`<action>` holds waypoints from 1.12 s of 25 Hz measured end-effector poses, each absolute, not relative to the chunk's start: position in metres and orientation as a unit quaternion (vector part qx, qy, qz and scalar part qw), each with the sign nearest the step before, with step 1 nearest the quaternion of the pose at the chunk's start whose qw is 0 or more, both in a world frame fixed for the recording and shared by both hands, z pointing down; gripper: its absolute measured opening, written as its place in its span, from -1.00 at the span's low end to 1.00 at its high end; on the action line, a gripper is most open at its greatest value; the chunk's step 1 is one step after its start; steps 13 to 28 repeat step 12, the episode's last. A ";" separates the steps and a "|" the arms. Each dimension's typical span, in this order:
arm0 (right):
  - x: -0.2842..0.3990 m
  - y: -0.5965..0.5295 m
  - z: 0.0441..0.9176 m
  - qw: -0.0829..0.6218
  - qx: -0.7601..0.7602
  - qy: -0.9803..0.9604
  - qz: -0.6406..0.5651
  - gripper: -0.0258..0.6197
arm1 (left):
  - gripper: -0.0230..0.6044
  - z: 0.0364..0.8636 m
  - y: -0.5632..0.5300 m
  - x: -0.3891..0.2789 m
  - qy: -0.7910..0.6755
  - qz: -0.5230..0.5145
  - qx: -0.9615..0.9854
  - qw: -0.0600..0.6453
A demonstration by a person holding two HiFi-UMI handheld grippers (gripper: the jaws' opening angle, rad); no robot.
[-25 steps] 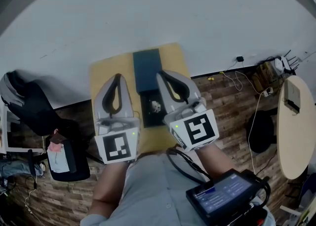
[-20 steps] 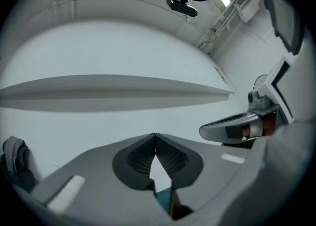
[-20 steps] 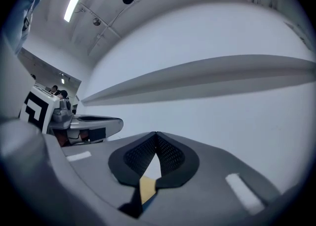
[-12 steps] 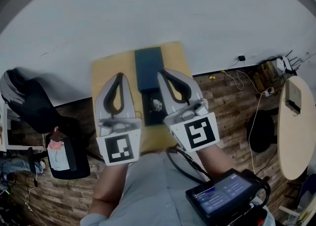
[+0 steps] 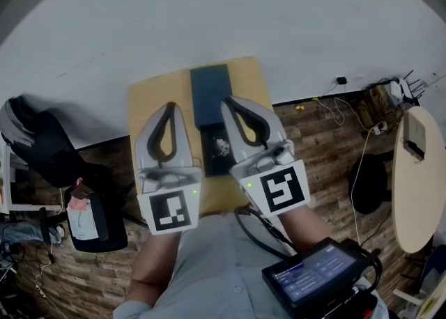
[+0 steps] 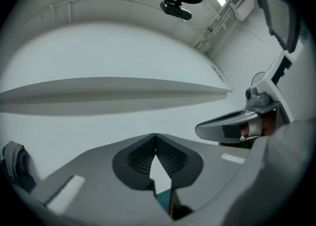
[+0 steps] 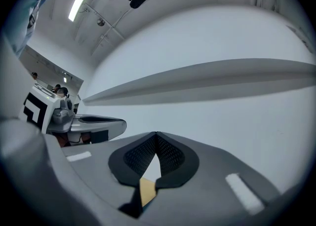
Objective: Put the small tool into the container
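The left gripper (image 6: 155, 136) has its jaws shut: in the left gripper view the two tips meet in a point, the ribbed black pads (image 6: 170, 157) slope away below them, and nothing sits between. The right gripper (image 7: 156, 134) looks the same in its own view, tips pressed together and empty. Each view looks out at a plain white wall (image 7: 222, 37), and each catches the other gripper at its side edge.

In the head view both grippers sit side by side in the middle of the frame, tips towards the top, the left one (image 5: 167, 106) left of centre and the right one (image 5: 227, 100) just right of centre, each with its marker cube nearest the person.

Below and between them is a small wooden table (image 5: 150, 98). On it, in the gap between the grippers, lies a dark open container (image 5: 211, 163), and the small tool (image 5: 221, 148), a pale little thing too small to make out, lies inside it. Just above the container in the frame is a teal slab (image 5: 210, 95); I cannot tell whether it is a lid or a box.

Around the table is a wood-plank floor (image 5: 327, 150). There is a black chair (image 5: 42, 147) at the left edge, a pale round table (image 5: 418, 192) at the right edge, and a black device (image 5: 317, 276) with a lit screen at the lower right.
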State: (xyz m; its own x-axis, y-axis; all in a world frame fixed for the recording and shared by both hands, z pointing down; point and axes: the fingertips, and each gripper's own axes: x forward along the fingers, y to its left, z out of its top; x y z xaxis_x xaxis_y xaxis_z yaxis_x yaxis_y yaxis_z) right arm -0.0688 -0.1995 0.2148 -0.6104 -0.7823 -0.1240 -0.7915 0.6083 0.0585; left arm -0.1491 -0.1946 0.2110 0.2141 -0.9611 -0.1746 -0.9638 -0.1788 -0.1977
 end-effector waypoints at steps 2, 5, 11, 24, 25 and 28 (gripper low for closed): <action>-0.069 -0.200 0.214 0.044 -0.439 0.896 0.054 -0.92 | -0.89 0.211 -0.195 -0.149 0.626 0.004 -0.768 0.134; -0.070 -0.199 0.214 0.044 -0.439 0.896 0.054 -0.92 | -0.89 0.211 -0.194 -0.149 0.625 0.003 -0.769 0.135; -0.071 -0.203 0.214 0.043 -0.439 0.896 0.053 -0.92 | -0.89 0.211 -0.198 -0.150 0.626 0.002 -0.768 0.136; -0.071 -0.204 0.215 0.043 -0.439 0.896 0.053 -0.92 | -0.89 0.211 -0.200 -0.150 0.626 0.002 -0.768 0.137; -0.071 -0.204 0.215 0.043 -0.439 0.896 0.053 -0.92 | -0.89 0.211 -0.200 -0.150 0.626 0.002 -0.768 0.137; -0.071 -0.204 0.215 0.043 -0.439 0.896 0.053 -0.92 | -0.89 0.211 -0.200 -0.150 0.626 0.002 -0.768 0.137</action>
